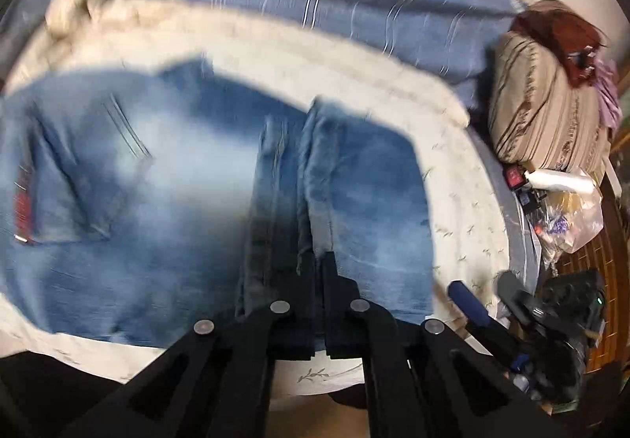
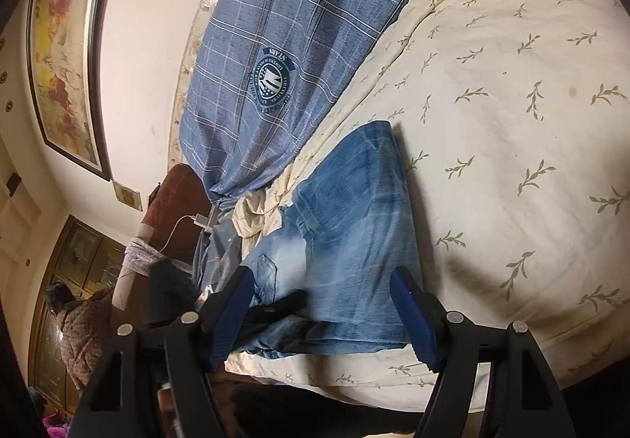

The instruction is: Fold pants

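Observation:
Blue faded jeans [image 1: 165, 178] lie folded on a cream leaf-print bedspread [image 1: 464, 209], with a back pocket and a red label at the left. My left gripper [image 1: 319, 260] is shut, its black fingers pressed together on the denim edge where two folded layers meet. That view is blurred. In the right wrist view the jeans [image 2: 354, 221] stretch away from the near bed edge. My right gripper [image 2: 323, 314] stands open just above their near end, one blue pad on each side and neither touching. The left gripper's black tips [image 2: 289, 300] pinch the denim there.
A blue plaid duvet [image 2: 283, 24] lies along the wall behind the bedspread [image 2: 512, 103]. A striped bundle [image 1: 543, 111] and a plastic bag [image 1: 571, 213] sit off the bed's right end. A person in a patterned jacket [image 2: 78, 331] is at lower left, below a framed map [image 2: 67, 56].

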The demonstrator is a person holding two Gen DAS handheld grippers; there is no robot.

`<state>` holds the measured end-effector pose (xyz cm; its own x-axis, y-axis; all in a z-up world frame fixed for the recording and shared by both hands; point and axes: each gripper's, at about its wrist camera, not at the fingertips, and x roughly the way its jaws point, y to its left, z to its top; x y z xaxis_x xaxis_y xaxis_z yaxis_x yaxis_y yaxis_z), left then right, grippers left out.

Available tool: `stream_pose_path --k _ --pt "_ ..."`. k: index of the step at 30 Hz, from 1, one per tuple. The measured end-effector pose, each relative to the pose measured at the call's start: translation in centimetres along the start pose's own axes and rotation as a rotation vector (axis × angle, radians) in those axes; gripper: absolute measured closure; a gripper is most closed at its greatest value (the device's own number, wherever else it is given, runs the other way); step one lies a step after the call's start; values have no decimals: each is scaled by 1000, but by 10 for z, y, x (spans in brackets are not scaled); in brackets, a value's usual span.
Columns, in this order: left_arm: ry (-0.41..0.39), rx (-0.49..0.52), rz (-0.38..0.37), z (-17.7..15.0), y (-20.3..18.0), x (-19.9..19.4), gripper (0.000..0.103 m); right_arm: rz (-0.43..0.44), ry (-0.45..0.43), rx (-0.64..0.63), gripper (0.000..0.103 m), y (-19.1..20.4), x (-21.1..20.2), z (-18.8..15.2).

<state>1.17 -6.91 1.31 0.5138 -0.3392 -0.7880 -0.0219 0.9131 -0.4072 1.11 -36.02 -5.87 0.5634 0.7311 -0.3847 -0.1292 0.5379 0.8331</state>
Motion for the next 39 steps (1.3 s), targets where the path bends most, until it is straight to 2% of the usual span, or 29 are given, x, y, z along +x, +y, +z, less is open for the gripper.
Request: stream_pose_path --k 2,4,7,15,18,20,22,23,24,25,26,28,30,31,33,35,38,39 --pt "-16 -16 22 -6 7 -4 100 -10 -4 4 29 -2 0 0" --pt "51 -42 23 -15 21 12 100 -17 -10 7 29 -4 0 0" --pt "63 -68 11 -19 33 17 100 -25 -10 12 29 -4 3 1" --pt "102 -82 38 -22 33 27 100 -36 28 -12 29 6 9 -2" --pt "103 -75 41 -24 32 27 100 25 31 -9 29 19 5 3" --pt "106 -73 43 -25 32 27 99 105 48 4 28 32 7 8" --pt "106 -73 42 -25 32 28 99 161 92 26 24 35 19 12" --pt "108 -70 42 -25 33 28 99 164 148 55 21 30 34 12" --pt "110 -66 44 -25 32 27 98 126 195 78 21 22 48 9" --pt "113 -64 44 -23 29 29 98 28 244 105 21 7 64 5" --pt "107 -56 49 -22 27 26 97 -26 280 147 25 -12 78 -2" --pt "53 -47 42 -17 24 8 97 47 239 201 25 -20 71 -1" --pt "-15 -39 0 -8 19 -9 97 50 241 214 25 -22 69 3" --pt "-58 -20 -46 3 12 -21 97 57 242 218 25 -25 71 1" --pt "-95 -2 -115 21 2 -30 95 55 234 209 25 -26 71 1" --pt "-84 -1 -204 46 -8 -23 95 44 237 189 25 -23 71 0" --pt "1 0 -288 72 -23 10 94 54 232 192 25 -25 69 0" --pt "28 6 -293 77 -28 22 94 58 233 188 25 -24 69 1"
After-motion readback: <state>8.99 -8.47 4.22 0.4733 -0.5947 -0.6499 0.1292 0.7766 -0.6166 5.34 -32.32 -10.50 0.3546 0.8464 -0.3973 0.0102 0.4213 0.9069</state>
